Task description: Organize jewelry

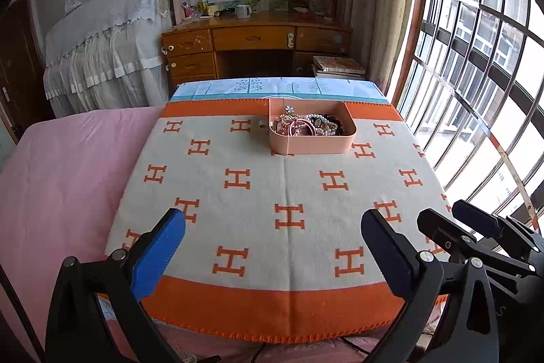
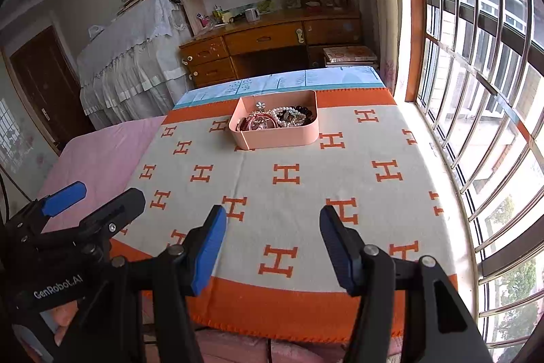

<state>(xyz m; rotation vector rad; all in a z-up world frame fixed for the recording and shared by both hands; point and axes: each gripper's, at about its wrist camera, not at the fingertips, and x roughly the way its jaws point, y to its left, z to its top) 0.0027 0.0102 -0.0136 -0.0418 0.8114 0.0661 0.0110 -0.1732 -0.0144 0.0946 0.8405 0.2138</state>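
Observation:
A pink rectangular tray (image 1: 314, 147) (image 2: 282, 136) stands at the far side of an orange and cream blanket with H marks (image 1: 272, 193) (image 2: 306, 186). Inside lies a heap of jewelry (image 1: 311, 124) (image 2: 278, 117): pearl strands, dark beads, pink bangles, a flower piece. My left gripper (image 1: 273, 221) hangs open over the blanket's near part, nothing between its blue pads. My right gripper (image 2: 272, 223) is open too, empty, well short of the tray. Each gripper shows at the edge of the other's view: the right gripper (image 1: 482, 228) and the left gripper (image 2: 102, 196).
The blanket covers a pink bed (image 1: 68, 176). A barred window (image 2: 476, 91) runs along the right. Beyond the bed stand a wooden desk (image 1: 255, 39) with shelves of books and a piece of furniture under a white lace cover (image 1: 108, 39).

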